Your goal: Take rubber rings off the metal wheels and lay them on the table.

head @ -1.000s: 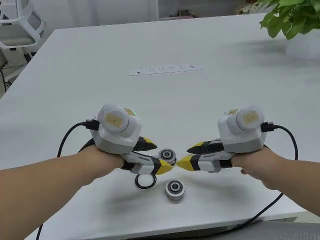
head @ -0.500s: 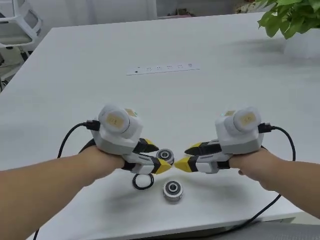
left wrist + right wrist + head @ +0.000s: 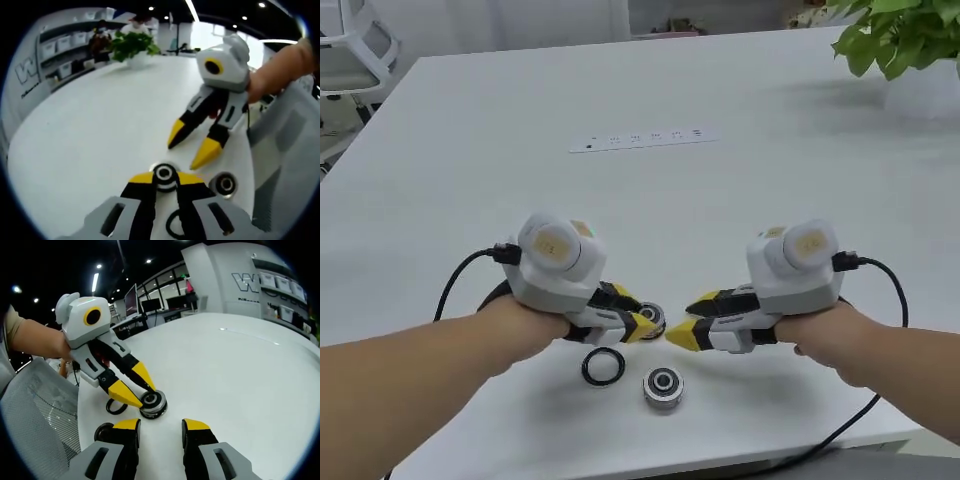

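Note:
My left gripper (image 3: pixel 636 318) is shut on a small metal wheel (image 3: pixel 654 320), held just above the table; in the left gripper view the wheel (image 3: pixel 165 175) sits between the yellow tips. My right gripper (image 3: pixel 682 320) faces it, open, with its tips a little short of the wheel (image 3: pixel 153 402). A loose black rubber ring (image 3: pixel 603 366) lies flat on the table below the left gripper. A second metal wheel (image 3: pixel 663 386) lies beside the ring, nearer the front edge. Whether the held wheel carries a ring I cannot tell.
The white table (image 3: pixel 650 210) has a built-in socket strip (image 3: pixel 635 140) in its middle. A potted plant (image 3: pixel 900 40) stands at the far right corner and an office chair (image 3: pixel 350 60) beyond the far left. Gripper cables trail off the front edge.
The head camera has shifted, so everything sits a little lower in the picture. The right gripper's tips have edged slightly closer to the held wheel. Ring and second wheel have stayed put.

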### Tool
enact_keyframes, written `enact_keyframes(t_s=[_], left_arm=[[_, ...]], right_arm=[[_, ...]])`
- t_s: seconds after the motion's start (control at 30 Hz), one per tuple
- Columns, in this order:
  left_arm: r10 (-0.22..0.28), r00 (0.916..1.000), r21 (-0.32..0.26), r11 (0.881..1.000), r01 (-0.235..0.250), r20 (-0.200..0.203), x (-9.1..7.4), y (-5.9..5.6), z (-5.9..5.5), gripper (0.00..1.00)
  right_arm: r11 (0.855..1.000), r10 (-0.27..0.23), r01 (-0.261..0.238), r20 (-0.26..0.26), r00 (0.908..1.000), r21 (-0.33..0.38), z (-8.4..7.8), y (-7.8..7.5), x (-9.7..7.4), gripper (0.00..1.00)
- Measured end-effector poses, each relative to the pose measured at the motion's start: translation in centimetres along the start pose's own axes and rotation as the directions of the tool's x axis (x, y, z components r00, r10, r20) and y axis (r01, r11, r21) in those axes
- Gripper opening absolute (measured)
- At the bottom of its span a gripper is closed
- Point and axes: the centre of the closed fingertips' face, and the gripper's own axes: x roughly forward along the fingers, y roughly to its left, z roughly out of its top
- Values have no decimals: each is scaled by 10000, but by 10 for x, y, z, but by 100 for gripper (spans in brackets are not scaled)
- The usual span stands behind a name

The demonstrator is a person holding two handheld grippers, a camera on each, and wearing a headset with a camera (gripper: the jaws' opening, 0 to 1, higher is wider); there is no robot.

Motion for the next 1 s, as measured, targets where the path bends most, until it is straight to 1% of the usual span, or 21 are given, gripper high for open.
enact_keyframes(t_s=[0.03,0.27,0.67,0.77,1.0], left_arm=[[76,10000,45,10000,-76,-7,0,1,0,14],[220,9997,50,9997,-220,-43,1,0,1,14],[432,9990,-23,9991,-432,-63,3,0,2,14],[464,9989,-68,9989,-465,-68,3,0,2,14],[506,9987,-143,9986,-507,-42,3,-1,2,14]], right_arm=[[10000,9,-9,4,10000,-11,0,0,0,31],[9998,120,-122,-96,9999,-183,1,4,5,31],[9962,378,-402,-330,9987,-766,5,12,16,31],[9951,363,-397,-393,9986,-904,4,11,18,30],[9910,314,-370,-450,9985,-1289,4,10,19,24]])
